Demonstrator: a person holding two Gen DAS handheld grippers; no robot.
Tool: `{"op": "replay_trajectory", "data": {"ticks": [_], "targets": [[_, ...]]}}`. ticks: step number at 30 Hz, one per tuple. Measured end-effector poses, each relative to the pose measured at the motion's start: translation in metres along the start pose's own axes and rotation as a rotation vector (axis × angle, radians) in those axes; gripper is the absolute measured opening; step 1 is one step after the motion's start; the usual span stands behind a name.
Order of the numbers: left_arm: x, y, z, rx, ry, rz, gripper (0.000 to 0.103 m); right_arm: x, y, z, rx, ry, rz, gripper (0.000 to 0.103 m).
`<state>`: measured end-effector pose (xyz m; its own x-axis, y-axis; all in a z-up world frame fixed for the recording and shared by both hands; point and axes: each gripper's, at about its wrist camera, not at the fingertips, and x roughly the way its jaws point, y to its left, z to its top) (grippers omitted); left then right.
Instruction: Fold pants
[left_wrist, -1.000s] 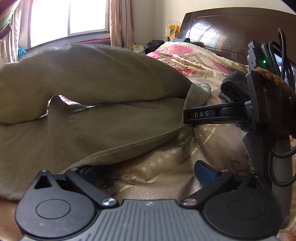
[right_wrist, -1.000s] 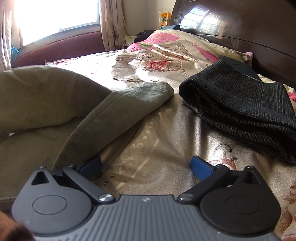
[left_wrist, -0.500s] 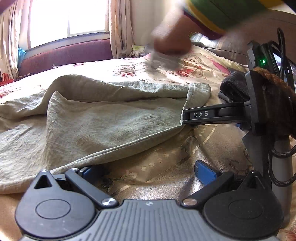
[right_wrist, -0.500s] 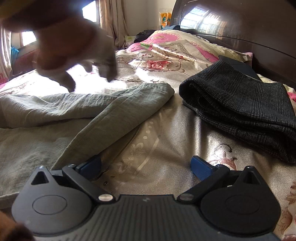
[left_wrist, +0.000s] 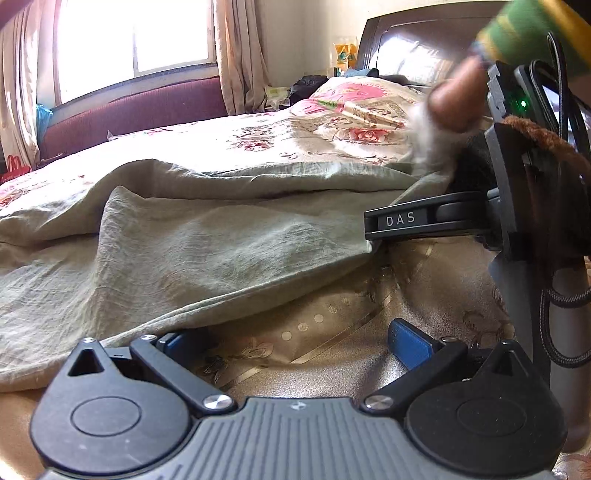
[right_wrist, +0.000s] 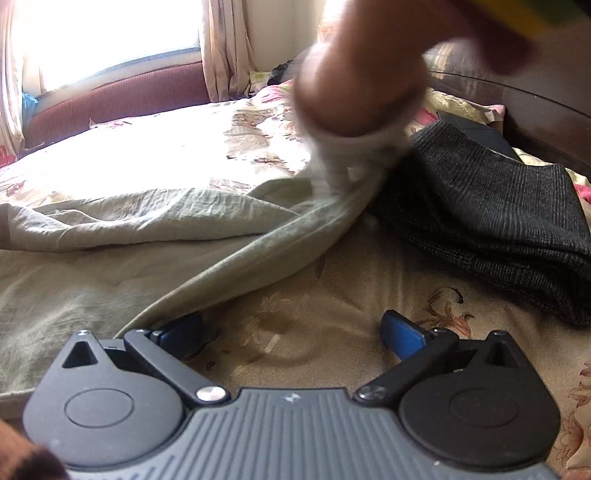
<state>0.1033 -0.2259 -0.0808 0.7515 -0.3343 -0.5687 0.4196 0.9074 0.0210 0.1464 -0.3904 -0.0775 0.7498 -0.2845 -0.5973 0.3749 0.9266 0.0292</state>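
Olive-green pants (left_wrist: 177, 258) lie crumpled across the bed, spreading left; they also show in the right wrist view (right_wrist: 129, 258). A person's bare hand (right_wrist: 354, 92) in a white glove cuff grips the pants' far end near the headboard; it shows blurred in the left wrist view (left_wrist: 450, 107). My left gripper (left_wrist: 295, 339) rests low on the bedspread, open and empty, its left finger by the pants' near edge. My right gripper (right_wrist: 291, 332) is open and empty, its left finger touching the pants' hem. The right gripper's body (left_wrist: 517, 221) stands at the right of the left wrist view.
Folded dark grey pants (right_wrist: 498, 214) lie at the right near the dark wooden headboard (right_wrist: 535, 99). A floral pillow (left_wrist: 362, 103) lies at the head of the bed. A maroon window ledge (left_wrist: 129, 114) and curtains run along the far side.
The lifted pants have dropped flat onto the bed. The person's hand has swept from the middle to the right and now grips the pants' far end. Both grippers stayed still.
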Motion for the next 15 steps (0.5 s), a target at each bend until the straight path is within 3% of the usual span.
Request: {"op": "replay_trajectory", "data": {"ticks": [15], "targets": [[0.0006, -0.0052, 0.001, 0.021, 0.008, 0.018, 0.103, -0.0005, 0.0011, 0.0, 0.001, 0.001, 0.002, 0.102]]}}
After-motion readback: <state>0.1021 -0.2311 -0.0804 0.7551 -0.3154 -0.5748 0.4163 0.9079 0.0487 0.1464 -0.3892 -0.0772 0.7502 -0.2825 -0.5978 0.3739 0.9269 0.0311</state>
